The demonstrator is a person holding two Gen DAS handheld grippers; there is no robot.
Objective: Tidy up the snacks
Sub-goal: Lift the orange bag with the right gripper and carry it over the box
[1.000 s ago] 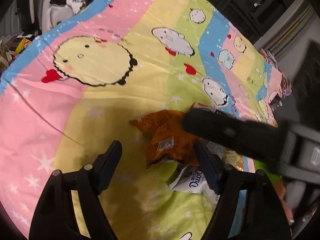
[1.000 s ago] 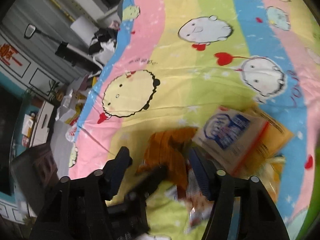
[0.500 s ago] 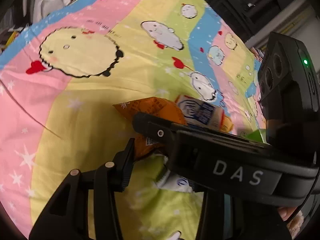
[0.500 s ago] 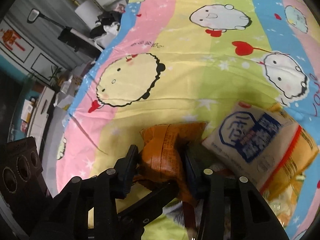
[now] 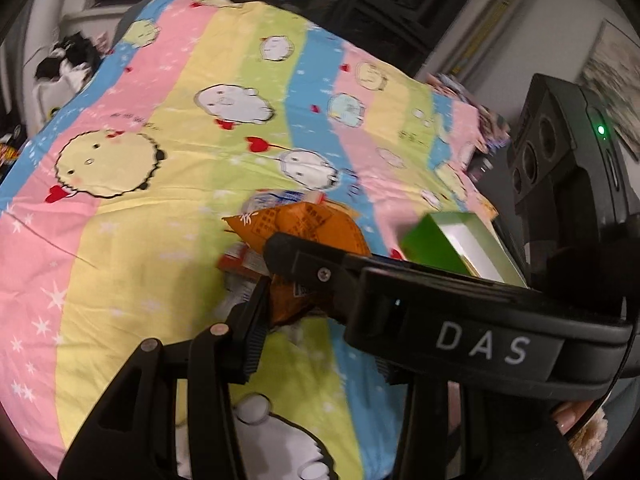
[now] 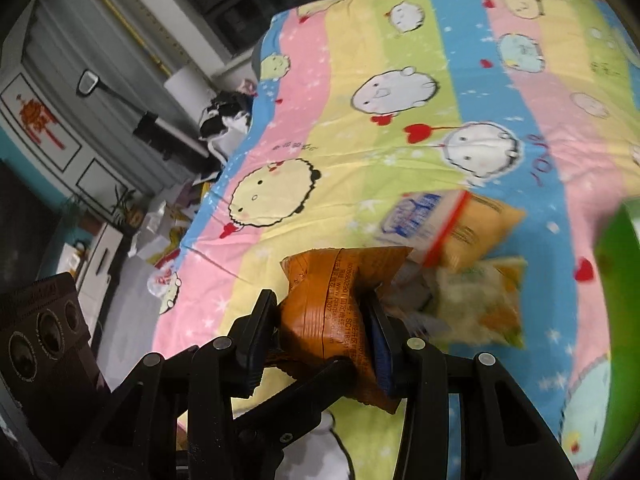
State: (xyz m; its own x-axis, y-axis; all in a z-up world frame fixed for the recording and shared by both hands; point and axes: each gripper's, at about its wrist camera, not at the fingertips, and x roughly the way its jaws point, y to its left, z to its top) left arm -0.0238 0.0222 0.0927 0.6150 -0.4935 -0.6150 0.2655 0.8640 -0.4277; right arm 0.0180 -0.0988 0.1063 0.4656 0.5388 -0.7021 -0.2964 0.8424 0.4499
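An orange snack bag point(image 6: 340, 292) hangs above the striped cartoon bedspread point(image 6: 360, 128), pinched from both sides. My right gripper point(image 6: 320, 304) is shut on the bag's middle, both pads pressing into the foil. In the left wrist view the same orange snack bag point(image 5: 316, 224) sits at my left gripper point(image 5: 298, 304), whose left pad presses its lower end. The left gripper's other finger is hidden behind the right gripper's black finger point(image 5: 304, 256), which crosses in front.
A white-and-blue packet point(image 6: 416, 216), a yellow packet point(image 6: 480, 224) and a pale green packet point(image 6: 480, 304) lie together on the bedspread point(image 5: 160, 240). An open green box point(image 5: 448, 244) stands at the right. Furniture and clutter line the bed's left side.
Both grippers have shut on the orange bag and lifted it off the pile. Both cameras have drawn back and up, and the green box has come into view.
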